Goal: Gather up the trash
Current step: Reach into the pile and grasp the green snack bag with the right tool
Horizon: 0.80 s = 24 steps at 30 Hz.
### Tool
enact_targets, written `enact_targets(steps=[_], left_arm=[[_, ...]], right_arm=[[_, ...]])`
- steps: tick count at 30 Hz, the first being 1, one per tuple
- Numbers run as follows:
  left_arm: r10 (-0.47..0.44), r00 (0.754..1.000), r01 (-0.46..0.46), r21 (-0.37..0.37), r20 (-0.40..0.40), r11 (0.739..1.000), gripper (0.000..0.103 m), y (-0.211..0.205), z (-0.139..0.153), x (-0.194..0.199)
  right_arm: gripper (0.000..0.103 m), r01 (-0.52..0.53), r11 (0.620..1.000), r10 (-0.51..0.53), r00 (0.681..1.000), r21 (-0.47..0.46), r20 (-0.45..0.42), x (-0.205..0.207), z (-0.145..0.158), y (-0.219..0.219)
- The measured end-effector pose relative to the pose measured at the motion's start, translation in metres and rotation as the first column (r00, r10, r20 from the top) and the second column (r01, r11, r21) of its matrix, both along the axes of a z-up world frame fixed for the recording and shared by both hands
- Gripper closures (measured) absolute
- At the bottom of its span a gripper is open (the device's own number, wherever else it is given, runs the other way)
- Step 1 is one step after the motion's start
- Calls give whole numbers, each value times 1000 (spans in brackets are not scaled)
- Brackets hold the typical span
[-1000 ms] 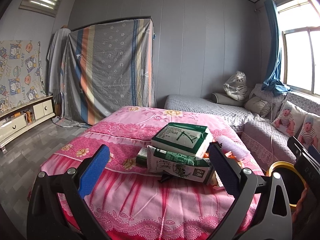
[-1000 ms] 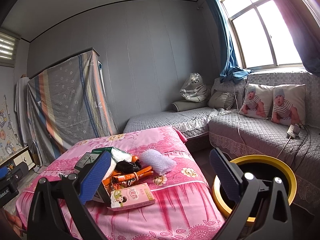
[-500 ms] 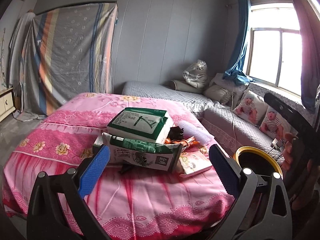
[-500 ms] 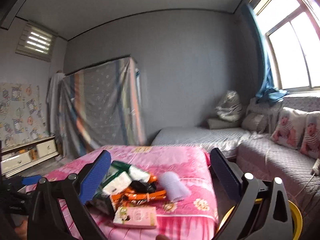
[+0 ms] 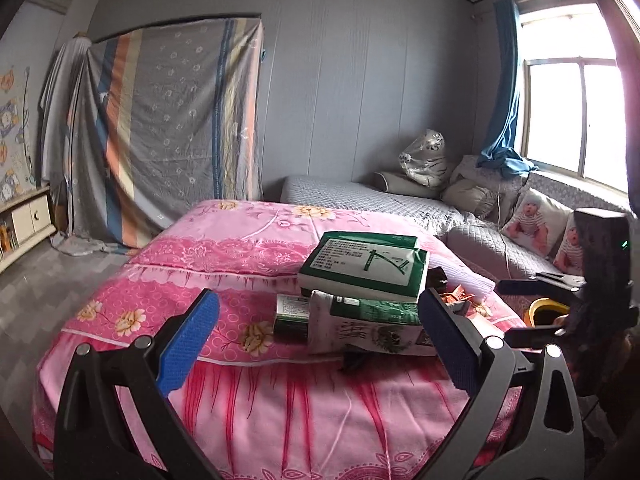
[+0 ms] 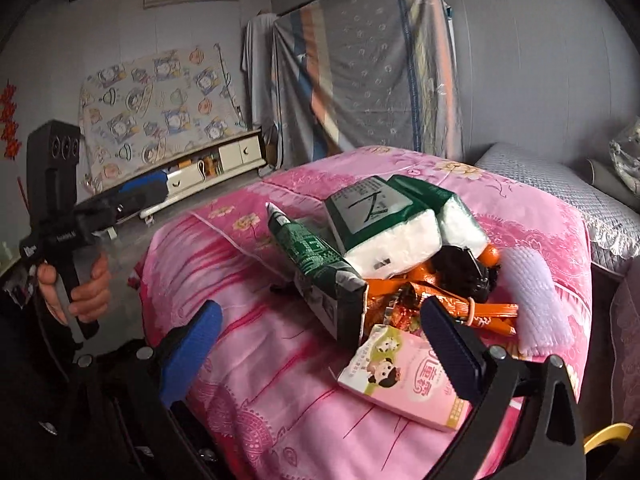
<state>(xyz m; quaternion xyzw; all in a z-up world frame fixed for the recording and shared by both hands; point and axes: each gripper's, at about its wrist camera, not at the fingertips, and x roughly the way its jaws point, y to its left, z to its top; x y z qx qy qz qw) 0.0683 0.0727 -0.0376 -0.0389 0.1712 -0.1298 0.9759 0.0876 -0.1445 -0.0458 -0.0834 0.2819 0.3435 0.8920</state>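
While both pairs of jaws stand wide apart and hold nothing, the left gripper (image 5: 318, 344) and the right gripper (image 6: 320, 344) hang over the near part of a bed with a pink flowered cover (image 5: 224, 248), and no blue pad touches anything.

I take the green and white tissue pack (image 6: 384, 220) as the landmark. It lies on top of the trash pile, in the middle of the bed. Under it and toward the left gripper lies a green and white carton (image 5: 368, 324) on its side, and a small green box (image 5: 292, 312) is just beside that carton. In the right wrist view the open end of the carton points toward the right gripper. Below the tissue pack on that side are orange wrappers (image 6: 452, 304) and a black crumpled piece (image 6: 464, 268), touching each other. A pale purple foam sleeve (image 6: 532, 300) lies beside them, farther from the pack. A pink box with cartoon children (image 6: 404, 380) lies nearest to the right gripper, partly behind its right finger.

A yellow rim of a bin (image 5: 544, 308) shows beyond the bed edge, well apart from the pack. A hand (image 6: 76, 288) grips the handle of the left gripper.
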Motion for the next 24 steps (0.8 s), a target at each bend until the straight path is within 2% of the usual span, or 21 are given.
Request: enact_targets(steps=[2,4,10,14,17,20,24], left_arm=[[-2,1000,2,-25,-29,1000,8,4,-5,6],[-12,999,11,-35,-50,999,8,6,-10,13],[5,999,-6,-25,-49,1000,8,10,-15,19],[17,998,-18,-25,-62,1000,8,13,-19,21],[27,998,-28,-18,-58,999,8,15,-19,20],[41,998,-41,-4,-54,999,8,15,-19,21],[51,997,-51,7,-50,999,8,13,-17,18]], right_arm=[[8,-23,999,21,999,-46,-45,15,-10,11],[15,-34,997,29,997,-74,-72,30,-18,16],[34,-49,993,37,994,-108,-107,56,-24,26],[50,-76,986,51,986,-148,-161,72,-35,36],[50,-79,978,45,984,-195,-171,76,-43,43],[66,-81,970,40,983,-230,-180,78,-50,52],[74,-97,971,59,983,-220,-174,69,-48,58]])
